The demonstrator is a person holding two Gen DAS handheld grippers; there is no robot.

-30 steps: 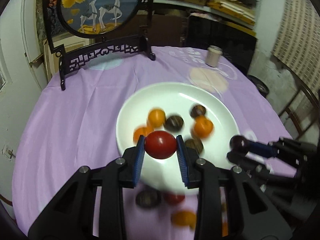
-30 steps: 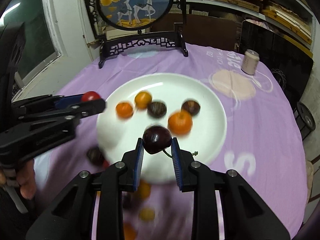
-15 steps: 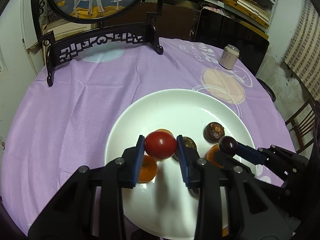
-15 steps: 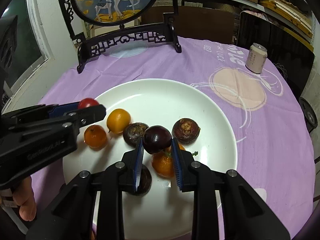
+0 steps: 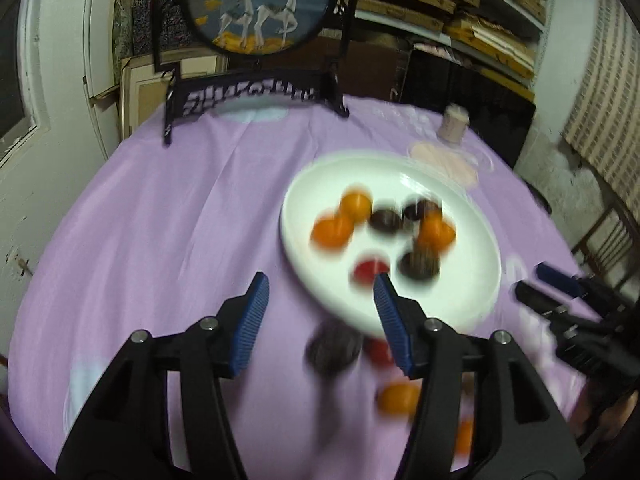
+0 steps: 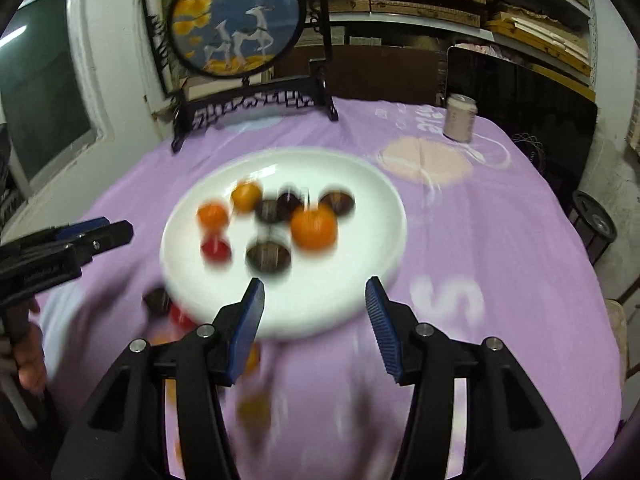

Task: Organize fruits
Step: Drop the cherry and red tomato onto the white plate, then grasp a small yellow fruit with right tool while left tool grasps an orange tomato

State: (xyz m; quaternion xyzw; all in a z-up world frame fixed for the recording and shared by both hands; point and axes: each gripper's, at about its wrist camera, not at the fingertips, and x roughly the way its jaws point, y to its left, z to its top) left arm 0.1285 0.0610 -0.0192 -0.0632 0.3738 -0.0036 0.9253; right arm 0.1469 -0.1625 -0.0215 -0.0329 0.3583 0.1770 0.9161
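Observation:
A white plate [image 5: 472, 248] [image 6: 360, 248] on the purple cloth holds several blurred fruits: orange ones [image 5: 331, 231] [image 6: 313, 225], dark ones [image 5: 419, 265] [image 6: 267, 258] and a red tomato [image 5: 370, 270] [image 6: 216, 249]. My left gripper [image 5: 322, 310] is open and empty above the plate's near left rim. My right gripper [image 6: 314, 314] is open and empty over the plate's near edge. On the cloth before the plate lie a dark fruit [image 5: 334, 350], a red one [image 5: 376, 350] and an orange one [image 5: 398, 398].
A black stand with a round deer picture [image 5: 260, 4] [image 6: 236, 20] stands at the table's far side. A drink can [image 5: 452, 126] [image 6: 460, 117] stands at the far right. The other gripper shows at the right [image 5: 568, 312] and at the left [image 6: 60, 248].
Both grippers have opened and pulled back from the plate. The red tomato and the dark cherry now lie on the plate instead of between the jaws.

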